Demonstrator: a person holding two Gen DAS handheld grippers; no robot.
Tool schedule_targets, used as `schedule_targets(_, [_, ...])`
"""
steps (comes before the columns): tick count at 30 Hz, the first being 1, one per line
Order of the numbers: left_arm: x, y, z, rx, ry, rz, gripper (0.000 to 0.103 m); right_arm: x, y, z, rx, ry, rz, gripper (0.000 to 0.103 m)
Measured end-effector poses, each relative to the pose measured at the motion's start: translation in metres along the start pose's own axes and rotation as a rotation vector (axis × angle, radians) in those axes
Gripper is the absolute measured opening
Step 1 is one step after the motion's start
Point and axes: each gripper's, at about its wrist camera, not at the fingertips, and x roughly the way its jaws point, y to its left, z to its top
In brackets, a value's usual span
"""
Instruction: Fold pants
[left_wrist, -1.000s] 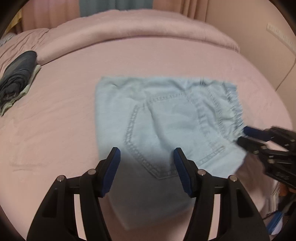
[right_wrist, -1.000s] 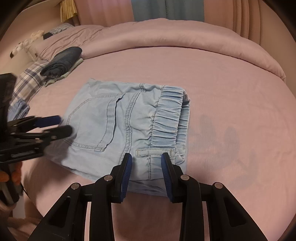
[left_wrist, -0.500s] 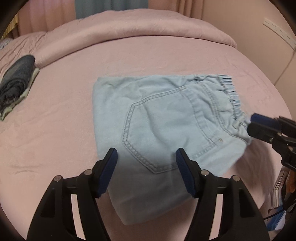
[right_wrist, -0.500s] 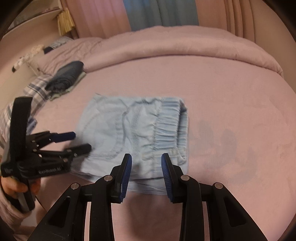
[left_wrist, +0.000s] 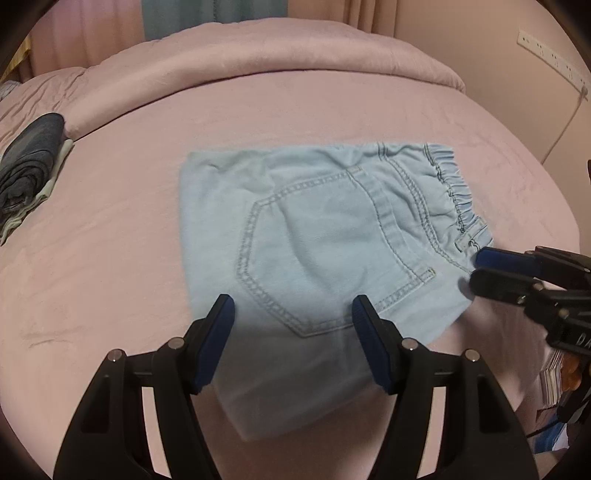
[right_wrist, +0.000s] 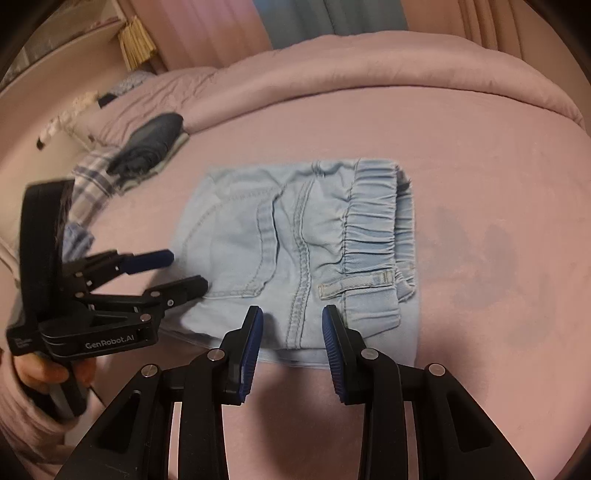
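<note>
Light blue denim pants (left_wrist: 325, 251) lie folded into a compact rectangle on the pink bed, back pocket up, elastic waistband to the right. They also show in the right wrist view (right_wrist: 303, 251). My left gripper (left_wrist: 293, 314) is open and empty, just above the fold's near edge; it appears from the side in the right wrist view (right_wrist: 188, 269). My right gripper (right_wrist: 291, 325) is open and empty, at the near edge by the waistband; it appears in the left wrist view (left_wrist: 476, 269) beside the waistband corner.
A dark folded garment (left_wrist: 26, 166) lies on the bed at the far left, also in the right wrist view (right_wrist: 147, 147). A rolled pink duvet (left_wrist: 258, 62) runs along the back. Plaid cloth (right_wrist: 88, 184) lies at the left. The bed edge drops off at the right (left_wrist: 546, 376).
Both grippers have drawn back from the folded pants and risen a little. The pants lie still and flat.
</note>
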Motion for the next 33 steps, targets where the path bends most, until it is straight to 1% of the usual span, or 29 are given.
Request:
schedule_targets(1, [-0.001, -0.001, 0.003, -0.008, -0.002, 0.007, 0.071, -0.004, -0.002, 0.001, 0.010, -0.009, 0.012, 0.041])
schedule_targets(2, [-0.005, 0.001, -0.002, -0.018, -0.006, 0.018, 0.073, -0.008, -0.004, 0.001, 0.025, -0.020, 0.022, 0.048])
schedule_targets(4, [-0.012, 0.008, -0.006, -0.040, -0.015, 0.038, 0.078, -0.015, -0.008, 0.002, 0.052, -0.038, 0.028, 0.052])
schedule_targets(6, [-0.019, 0.016, -0.012, -0.058, -0.019, 0.047, 0.079, -0.019, -0.013, 0.003, 0.073, -0.048, 0.033, 0.053])
schedule_targets(10, [-0.030, 0.029, -0.023, -0.090, -0.024, 0.053, 0.080, -0.022, -0.026, 0.005, 0.138, -0.053, 0.042, 0.059])
schedule_targets(12, [-0.032, 0.032, -0.023, -0.111, -0.029, 0.044, 0.081, -0.023, -0.032, 0.007, 0.179, -0.058, 0.058, 0.059])
schedule_targets(13, [-0.033, 0.034, -0.024, -0.121, -0.031, 0.041, 0.081, -0.022, -0.034, 0.008, 0.191, -0.059, 0.052, 0.060])
schedule_targets(14, [-0.029, 0.033, -0.017, -0.131, -0.030, 0.040, 0.082, -0.021, -0.036, 0.009, 0.209, -0.056, 0.062, 0.063])
schedule_targets(17, [-0.030, 0.036, -0.014, -0.164, -0.029, 0.029, 0.086, -0.018, -0.042, 0.009, 0.255, -0.039, 0.095, 0.065])
schedule_targets(22, [-0.031, 0.042, -0.015, -0.201, -0.025, 0.032, 0.099, -0.011, -0.046, 0.006, 0.301, -0.001, 0.104, 0.067])
schedule_targets(23, [-0.030, 0.043, -0.016, -0.208, -0.021, 0.026, 0.100, -0.009, -0.046, 0.005, 0.311, 0.003, 0.105, 0.068])
schedule_targets(25, [-0.029, 0.045, -0.016, -0.220, -0.017, 0.011, 0.101, -0.008, -0.049, 0.005, 0.322, 0.009, 0.108, 0.068])
schedule_targets(33, [-0.026, 0.047, -0.014, -0.210, -0.018, 0.014, 0.101, -0.006, -0.055, 0.009, 0.331, 0.016, 0.089, 0.068])
